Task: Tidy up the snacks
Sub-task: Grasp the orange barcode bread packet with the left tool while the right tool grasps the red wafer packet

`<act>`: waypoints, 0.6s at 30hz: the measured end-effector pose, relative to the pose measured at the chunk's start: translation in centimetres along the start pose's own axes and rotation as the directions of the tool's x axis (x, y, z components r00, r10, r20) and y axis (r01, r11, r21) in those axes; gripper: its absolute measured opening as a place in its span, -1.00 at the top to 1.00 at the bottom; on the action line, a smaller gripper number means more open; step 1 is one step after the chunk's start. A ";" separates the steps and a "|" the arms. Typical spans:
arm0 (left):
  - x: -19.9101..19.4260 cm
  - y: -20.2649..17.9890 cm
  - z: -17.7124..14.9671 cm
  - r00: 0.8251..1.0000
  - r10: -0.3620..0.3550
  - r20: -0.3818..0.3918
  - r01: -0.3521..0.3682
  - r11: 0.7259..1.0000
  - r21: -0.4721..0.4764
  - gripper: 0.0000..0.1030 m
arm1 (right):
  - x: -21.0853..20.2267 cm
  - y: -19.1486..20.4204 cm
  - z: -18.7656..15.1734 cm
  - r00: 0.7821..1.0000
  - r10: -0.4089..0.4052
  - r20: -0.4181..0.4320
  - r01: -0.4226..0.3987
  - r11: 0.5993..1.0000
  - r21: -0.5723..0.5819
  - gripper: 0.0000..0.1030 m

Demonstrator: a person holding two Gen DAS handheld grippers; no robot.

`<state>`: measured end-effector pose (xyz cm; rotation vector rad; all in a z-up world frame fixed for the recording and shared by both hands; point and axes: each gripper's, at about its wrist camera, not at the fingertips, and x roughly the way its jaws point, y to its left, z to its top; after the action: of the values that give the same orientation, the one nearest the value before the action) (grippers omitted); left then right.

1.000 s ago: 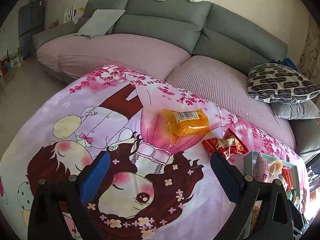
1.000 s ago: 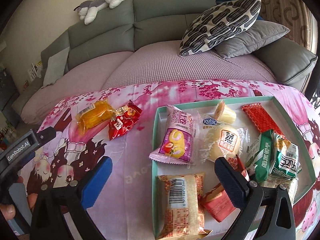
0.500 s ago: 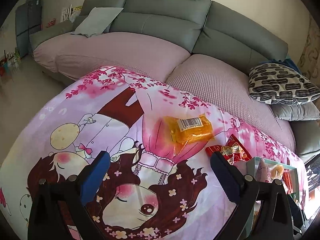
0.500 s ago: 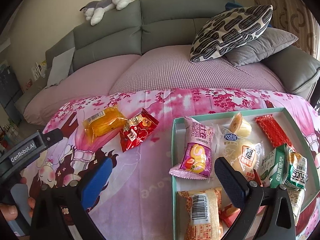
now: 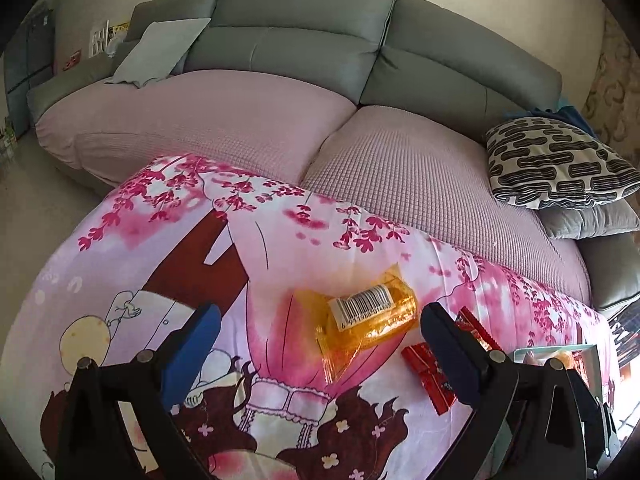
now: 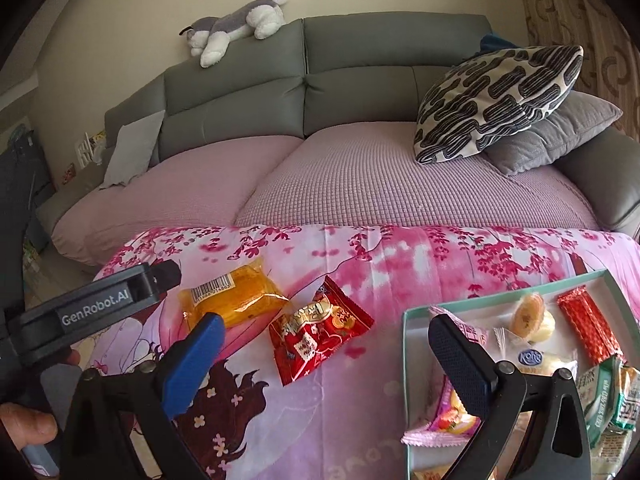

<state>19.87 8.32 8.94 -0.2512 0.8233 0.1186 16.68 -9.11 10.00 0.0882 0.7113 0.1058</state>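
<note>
Only from the right wrist: snack tray contents whole, beyond wide-apart gripper; left gripper likewise apart

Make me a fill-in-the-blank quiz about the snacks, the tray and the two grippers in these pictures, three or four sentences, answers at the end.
1. The orange packet lies on the cloth, outside the ____.
2. Beside it lies a ____ packet with gold lettering.
3. Both the left gripper and the right gripper are ____ and hold nothing.
4. On the sofa back lies a plush ____.

Answers: tray; red; open; toy
</note>
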 end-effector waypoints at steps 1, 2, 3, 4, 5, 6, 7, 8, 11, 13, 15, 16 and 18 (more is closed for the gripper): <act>0.5 0.0 0.2 1.000 -0.006 -0.001 0.006 1.000 -0.002 -0.94 | 0.5 0.1 0.2 1.000 -0.008 -0.004 0.008 1.000 -0.003 -0.99; 0.9 -0.1 0.4 1.000 -0.015 -0.004 0.015 1.000 -0.004 -0.94 | 1.0 0.2 0.3 1.000 -0.013 -0.006 0.013 1.000 -0.005 -0.97; 1.4 -0.2 0.6 1.000 -0.022 -0.006 0.022 1.000 -0.004 -0.94 | 1.5 0.3 0.5 1.000 -0.013 -0.004 0.013 1.000 -0.007 -0.95; 1.8 -0.3 0.7 1.000 -0.027 -0.006 0.027 1.000 -0.002 -0.94 | 1.8 0.3 0.7 1.000 -0.016 -0.002 0.016 1.000 -0.013 -0.91; 2.2 -0.5 0.7 1.000 -0.030 -0.006 0.030 1.000 0.002 -0.94 | 2.2 0.4 0.8 1.000 -0.021 0.002 0.021 1.000 -0.020 -0.87; 2.7 -0.7 0.8 0.999 -0.031 -0.008 0.031 0.999 0.006 -0.94 | 2.6 0.4 0.9 1.000 -0.028 0.003 0.028 0.999 -0.025 -0.85; 3.1 -0.8 0.8 0.999 -0.032 -0.012 0.032 0.999 0.008 -0.94 | 3.1 0.5 0.8 0.999 -0.033 0.000 0.033 0.999 -0.028 -0.83; 3.6 -0.9 0.8 0.999 -0.035 -0.019 0.035 0.999 0.008 -0.94 | 3.5 0.5 0.7 0.999 -0.037 -0.008 0.036 0.999 -0.030 -0.79; 4.8 -1.1 0.6 0.998 -0.046 -0.043 0.046 0.999 -0.001 -0.94 | 4.7 0.4 0.1 0.998 -0.049 -0.042 0.048 0.998 -0.038 -0.71; 5.5 -1.3 0.4 0.997 -0.054 -0.056 0.054 0.999 0.001 -0.94 | 5.1 0.3 -0.1 0.997 -0.050 -0.053 0.048 0.998 -0.034 -0.65; 6.0 -1.5 0.2 0.997 -0.049 -0.067 0.050 0.999 0.006 -0.94 | 5.3 0.3 -0.4 0.997 -0.040 -0.062 0.038 0.999 -0.031 -0.59; 6.1 -1.5 0.1 0.997 -0.047 -0.069 0.047 0.999 0.006 -0.94 | 5.4 0.3 -0.5 0.997 -0.035 -0.065 0.033 0.999 -0.029 -0.57; 6.5 -1.4 0.0 0.996 -0.043 -0.072 0.043 0.999 0.000 -0.94 | 5.7 0.3 -0.7 0.997 -0.029 -0.075 0.027 0.999 -0.024 -0.57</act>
<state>24.54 7.00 4.43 -0.2729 0.8889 0.0687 20.50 -8.03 5.80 0.0521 0.7857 0.0912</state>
